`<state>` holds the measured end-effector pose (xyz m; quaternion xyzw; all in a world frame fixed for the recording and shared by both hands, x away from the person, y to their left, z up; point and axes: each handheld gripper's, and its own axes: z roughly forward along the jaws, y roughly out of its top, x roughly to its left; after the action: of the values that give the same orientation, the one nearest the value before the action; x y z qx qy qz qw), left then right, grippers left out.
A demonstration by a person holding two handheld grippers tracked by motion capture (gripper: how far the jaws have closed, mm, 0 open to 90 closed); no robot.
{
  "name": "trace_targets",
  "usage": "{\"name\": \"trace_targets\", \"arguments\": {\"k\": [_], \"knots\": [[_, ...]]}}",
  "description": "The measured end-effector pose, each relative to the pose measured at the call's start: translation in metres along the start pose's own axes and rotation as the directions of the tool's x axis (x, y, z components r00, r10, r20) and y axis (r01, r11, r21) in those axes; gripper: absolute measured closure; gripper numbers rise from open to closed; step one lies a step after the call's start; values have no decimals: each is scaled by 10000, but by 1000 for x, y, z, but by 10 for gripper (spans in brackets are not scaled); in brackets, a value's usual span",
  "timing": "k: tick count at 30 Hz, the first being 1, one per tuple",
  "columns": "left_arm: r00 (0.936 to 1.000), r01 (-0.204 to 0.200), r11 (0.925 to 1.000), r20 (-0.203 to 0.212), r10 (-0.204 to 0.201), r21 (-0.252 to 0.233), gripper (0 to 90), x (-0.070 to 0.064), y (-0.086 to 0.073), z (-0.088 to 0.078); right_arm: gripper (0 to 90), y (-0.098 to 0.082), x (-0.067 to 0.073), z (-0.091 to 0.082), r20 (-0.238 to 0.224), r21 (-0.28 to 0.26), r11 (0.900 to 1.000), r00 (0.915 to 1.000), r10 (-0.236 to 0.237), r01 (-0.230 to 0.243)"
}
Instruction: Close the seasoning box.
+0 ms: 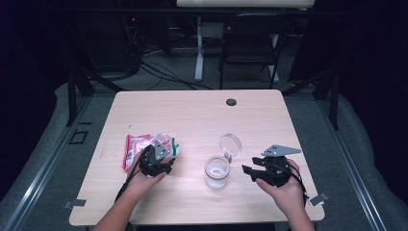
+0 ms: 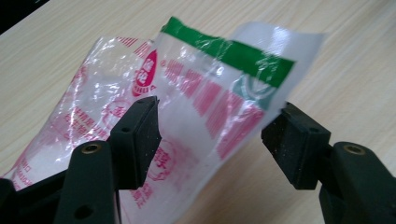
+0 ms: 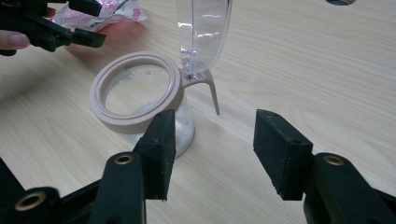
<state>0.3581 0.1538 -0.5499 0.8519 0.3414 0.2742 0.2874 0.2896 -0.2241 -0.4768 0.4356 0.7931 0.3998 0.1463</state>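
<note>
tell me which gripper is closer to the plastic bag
Left. The left gripper is right at the plastic bag, open around it; the right gripper sits beyond the jar.

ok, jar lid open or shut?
Open. The jar stands upright on the table; its clear hinged lid is flipped up behind the rim, leaving the mouth uncovered. White contents sit at the bottom.

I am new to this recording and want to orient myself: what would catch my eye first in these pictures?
Probably the crinkled plastic bag with red print and a green band, lying at the table's left; the left gripper hovers over it with open jaws. Near the middle stands a clear jar, its hinged lid flipped up. The right gripper waits beside it, also open.
</note>
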Motion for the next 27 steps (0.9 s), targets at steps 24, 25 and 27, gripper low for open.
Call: {"name": "trace_targets", "arguments": {"k": [24, 25, 27], "knots": [[9918, 1169, 9931, -526, -1164, 64, 673, 27, -9, 14, 487, -5, -2, -3, 226, -94, 9998, 9996, 160, -157], [9908, 1263, 9919, -494, -1257, 92, 693, 28, -10, 13, 487, -5, -2, -3, 232, -79, 9998, 9996, 159, -157], [9896, 1362, 9907, -483, -1357, 55, 732, 31, -10, 11, 487, -5, -2, -2, 233, -51, 9998, 9996, 167, -166]]}}
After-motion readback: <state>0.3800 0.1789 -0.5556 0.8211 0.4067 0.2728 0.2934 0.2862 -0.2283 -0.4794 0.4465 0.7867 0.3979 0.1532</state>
